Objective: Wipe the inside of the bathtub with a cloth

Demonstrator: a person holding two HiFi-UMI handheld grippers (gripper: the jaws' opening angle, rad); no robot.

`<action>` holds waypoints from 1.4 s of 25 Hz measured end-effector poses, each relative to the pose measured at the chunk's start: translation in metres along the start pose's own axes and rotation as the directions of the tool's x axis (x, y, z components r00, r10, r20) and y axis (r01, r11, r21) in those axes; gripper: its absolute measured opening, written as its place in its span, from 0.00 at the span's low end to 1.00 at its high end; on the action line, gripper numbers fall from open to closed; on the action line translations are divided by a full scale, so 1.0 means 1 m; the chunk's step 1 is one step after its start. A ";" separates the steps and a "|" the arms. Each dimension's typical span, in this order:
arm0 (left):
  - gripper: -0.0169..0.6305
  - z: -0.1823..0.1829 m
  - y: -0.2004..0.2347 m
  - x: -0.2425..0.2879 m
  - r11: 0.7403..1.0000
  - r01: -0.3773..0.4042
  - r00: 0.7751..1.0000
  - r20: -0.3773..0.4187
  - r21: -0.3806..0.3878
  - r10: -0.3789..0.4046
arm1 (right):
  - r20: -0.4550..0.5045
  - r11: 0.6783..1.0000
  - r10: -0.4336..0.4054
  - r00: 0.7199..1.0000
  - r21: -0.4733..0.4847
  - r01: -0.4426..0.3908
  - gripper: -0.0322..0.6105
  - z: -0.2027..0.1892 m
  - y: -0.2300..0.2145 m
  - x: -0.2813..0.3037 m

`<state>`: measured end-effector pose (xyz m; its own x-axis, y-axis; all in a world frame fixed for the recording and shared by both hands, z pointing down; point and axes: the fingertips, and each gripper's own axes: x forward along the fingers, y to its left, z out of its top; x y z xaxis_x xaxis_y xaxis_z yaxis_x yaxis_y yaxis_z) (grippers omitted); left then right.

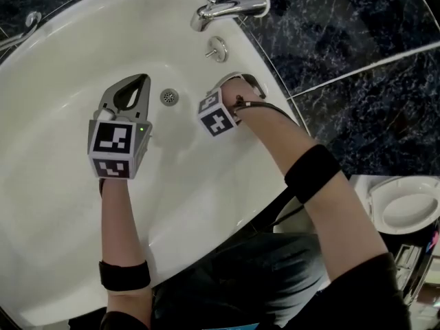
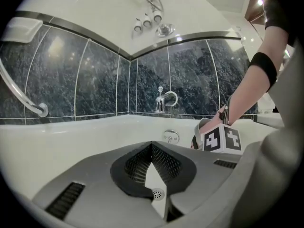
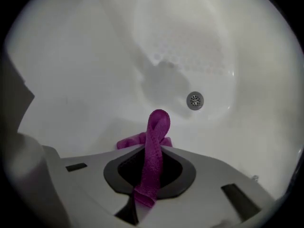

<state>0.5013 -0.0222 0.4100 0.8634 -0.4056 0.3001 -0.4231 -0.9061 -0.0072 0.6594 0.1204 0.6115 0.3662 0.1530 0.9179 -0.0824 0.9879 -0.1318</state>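
Holding the purple cloth (image 3: pixel 155 161) clamped in the right gripper (image 3: pixel 156 147), we aim it down at the bathtub (image 1: pixel 69 60) wall near the drain (image 1: pixel 169 96); wiping looks barely begun. The left gripper (image 1: pixel 145 80) hovers empty, jaws together. Next, we judge, comes pressing the cloth flat and sweeping across.

Glossy white bathtub (image 1: pixel 55 67). Magenta-purple cloth (image 3: pixel 159 122). Dark blue-black wall tiles (image 1: pixel 357 33), marbled with pale veins, light grout lines. Chrome-silver faucet (image 1: pixel 230 7) and drain (image 1: pixel 169 96). Grey left gripper (image 2: pixel 152 146) and right gripper (image 3: pixel 153 148), black mesh-patterned pads. Black-and-white square-patterned marker cubes (image 1: pixel 111 139). Black arm bands (image 1: pixel 313 170).
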 end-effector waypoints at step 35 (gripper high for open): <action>0.02 -0.008 0.058 -0.024 0.990 -0.127 0.992 -0.011 -0.056 0.127 | 0.497 0.996 -0.071 0.865 0.089 0.030 0.15 0.130 -0.011 -0.088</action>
<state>0.4541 -0.0638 0.4096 0.7994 -0.5159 0.3077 -0.5443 -0.8388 0.0077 0.5072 0.0929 0.5809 -0.1377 0.0487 0.9893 -0.1536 0.9856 -0.0699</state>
